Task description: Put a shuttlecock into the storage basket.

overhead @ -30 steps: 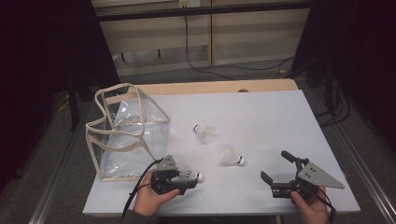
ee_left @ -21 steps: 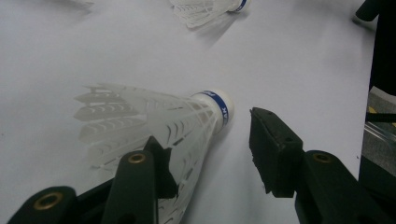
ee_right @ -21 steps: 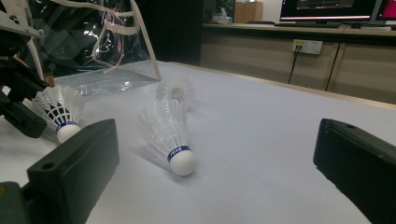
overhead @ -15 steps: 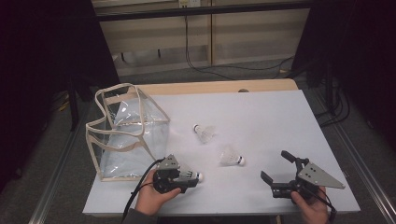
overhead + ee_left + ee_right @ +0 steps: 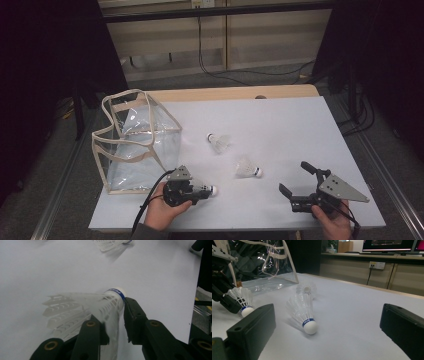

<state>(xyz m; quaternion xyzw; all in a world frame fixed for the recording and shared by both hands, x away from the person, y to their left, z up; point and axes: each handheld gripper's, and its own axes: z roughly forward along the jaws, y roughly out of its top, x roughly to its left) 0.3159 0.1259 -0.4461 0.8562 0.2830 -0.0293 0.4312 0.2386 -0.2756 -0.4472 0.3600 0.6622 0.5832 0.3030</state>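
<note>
A white shuttlecock (image 5: pixel 110 302) with a blue band lies between the jaws of my left gripper (image 5: pixel 113 312). The jaws have just been closing, and both pads now press on its feather skirt. In the high view this gripper (image 5: pixel 202 190) sits near the table's front left, and the cork (image 5: pixel 214 190) pokes out to the right. My right gripper (image 5: pixel 293 177) rests at the front right, open with nothing between its jaws. Two more shuttlecocks lie loose on the table, one (image 5: pixel 247 169) near the middle and one (image 5: pixel 219 143) farther back.
A clear plastic bag (image 5: pixel 135 145) with beige trim stands open at the table's left, just behind my left hand. The white tabletop (image 5: pixel 280 130) has a wooden strip along its far edge. Dark floor and cables lie beyond.
The left gripper's jaws have drawn in around the shuttlecock. Both hands and the loose shuttlecocks stay where they were.
</note>
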